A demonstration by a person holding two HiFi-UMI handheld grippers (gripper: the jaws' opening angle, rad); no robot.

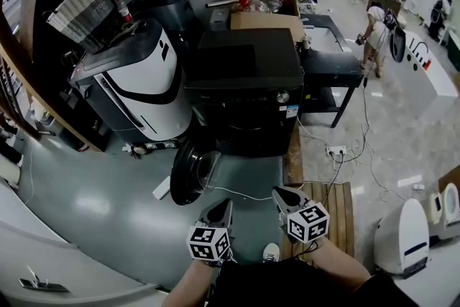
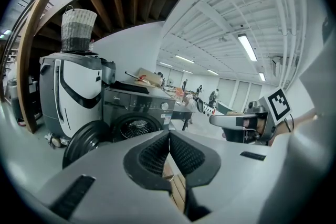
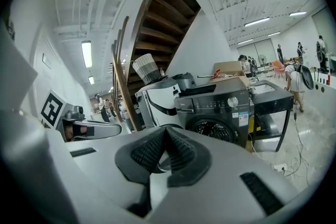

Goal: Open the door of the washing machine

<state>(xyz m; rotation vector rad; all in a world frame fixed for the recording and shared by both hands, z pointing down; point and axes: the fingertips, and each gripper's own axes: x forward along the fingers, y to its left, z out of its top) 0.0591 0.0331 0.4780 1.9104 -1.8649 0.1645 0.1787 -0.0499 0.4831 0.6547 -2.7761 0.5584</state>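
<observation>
Floor (image 1: 108, 205) separates the washing machine (image 1: 244, 75), door (image 1: 188, 170) swung wide, from the left gripper (image 1: 227, 205) and right gripper (image 1: 280, 193), side by side, jaws closed, empty.

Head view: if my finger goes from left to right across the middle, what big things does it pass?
White and grey machine → black washing machine → black table → person in white
</observation>
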